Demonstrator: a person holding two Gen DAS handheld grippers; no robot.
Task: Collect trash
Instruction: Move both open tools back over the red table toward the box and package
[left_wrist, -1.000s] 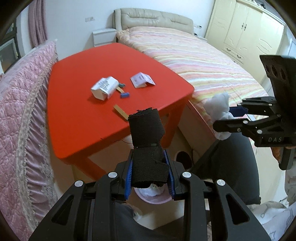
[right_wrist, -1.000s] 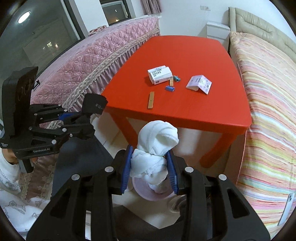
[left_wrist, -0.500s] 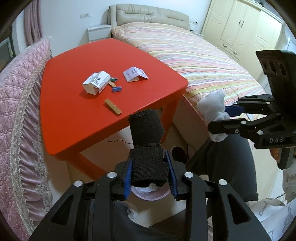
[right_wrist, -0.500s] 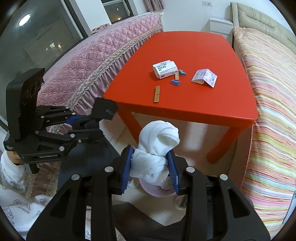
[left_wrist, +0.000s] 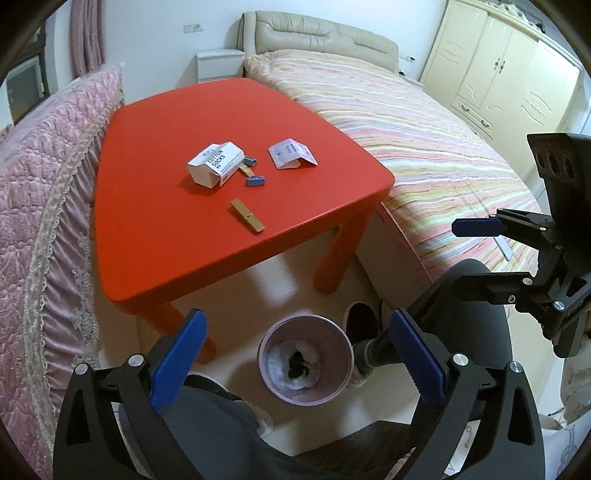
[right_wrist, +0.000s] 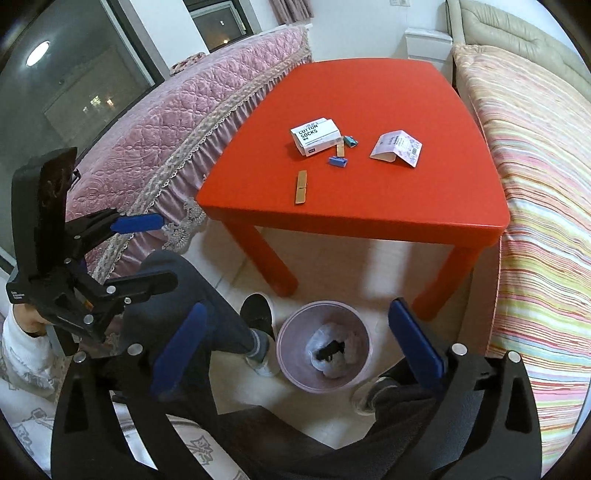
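Observation:
A pink waste bin (left_wrist: 275, 386) stands on the floor by the red table (left_wrist: 177, 236); it also shows in the right wrist view (right_wrist: 286, 363). Inside lie a white wad (right_wrist: 351, 356) and a black cloth (right_wrist: 330, 349). My left gripper (left_wrist: 295, 332) is open and empty above the bin. My right gripper (right_wrist: 295, 328) is open and empty above it too. On the table lie a white "cotton socks" box (left_wrist: 216, 162), a folded pink paper (left_wrist: 291, 153), a wooden clothespin (left_wrist: 246, 215), a blue clip (left_wrist: 255, 180) and a teal clip (left_wrist: 250, 161).
A pink quilted bed (left_wrist: 40, 192) lies left of the table and a striped bed (left_wrist: 424, 133) right of it. The person's dark-trousered legs and shoes (right_wrist: 258, 314) flank the bin. A cream wardrobe (left_wrist: 509, 81) stands at the far right.
Both grippers have opened. The black cloth left my left gripper and the white wad left my right gripper; both now lie in the bin.

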